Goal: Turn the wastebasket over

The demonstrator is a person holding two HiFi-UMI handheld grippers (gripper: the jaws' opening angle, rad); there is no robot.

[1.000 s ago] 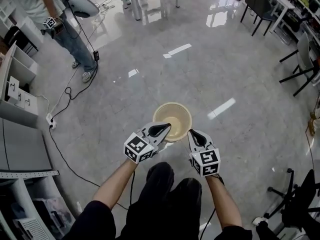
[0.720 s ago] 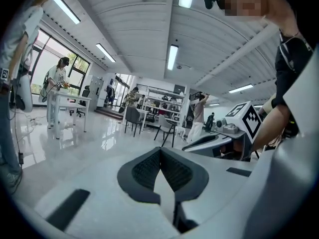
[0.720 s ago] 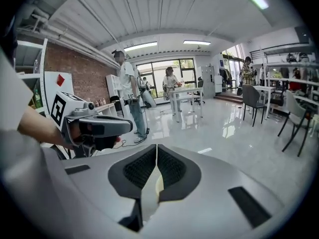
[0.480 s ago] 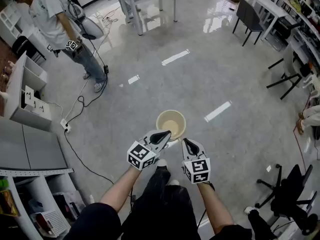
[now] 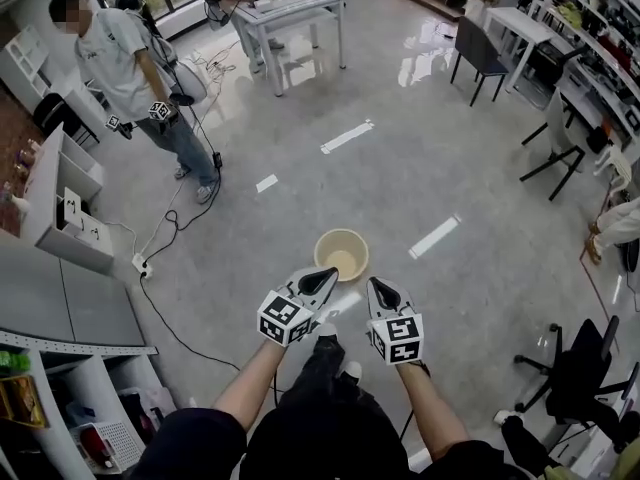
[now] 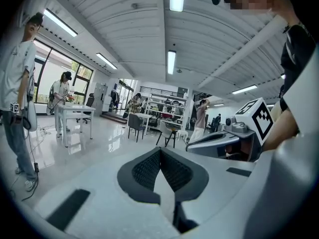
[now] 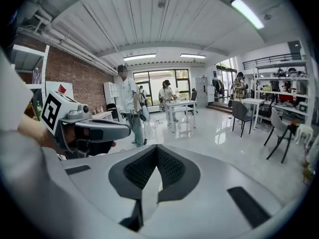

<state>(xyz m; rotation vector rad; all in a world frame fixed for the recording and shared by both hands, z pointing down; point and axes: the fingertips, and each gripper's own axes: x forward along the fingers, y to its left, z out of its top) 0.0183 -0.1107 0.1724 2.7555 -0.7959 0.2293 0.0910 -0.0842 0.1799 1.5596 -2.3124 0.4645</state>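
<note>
Left gripper view shows the left gripper point(image 6: 160, 152) clenched, ribbed pads pressed together with nothing between them. The right gripper point(image 7: 157, 150) is in the same condition in its own view: jaws closed, empty. Both point out across the room rather than at the work.

In the head view, the wastebasket point(image 5: 341, 254) stands upright on the glossy floor point(image 5: 450, 168), mouth up, just beyond the two gripper tips and touched by neither.

Handling assessment: the wastebasket appears to be thin moulded plastic, so expect it to be light, slightly flexible at the wall, and smooth enough to slip. Recommended hold: pinch the rim at two opposite points, one gripper per side.

Appearance: round, cream-coloured, tapering toward the base. No contents can be made out inside.
</note>
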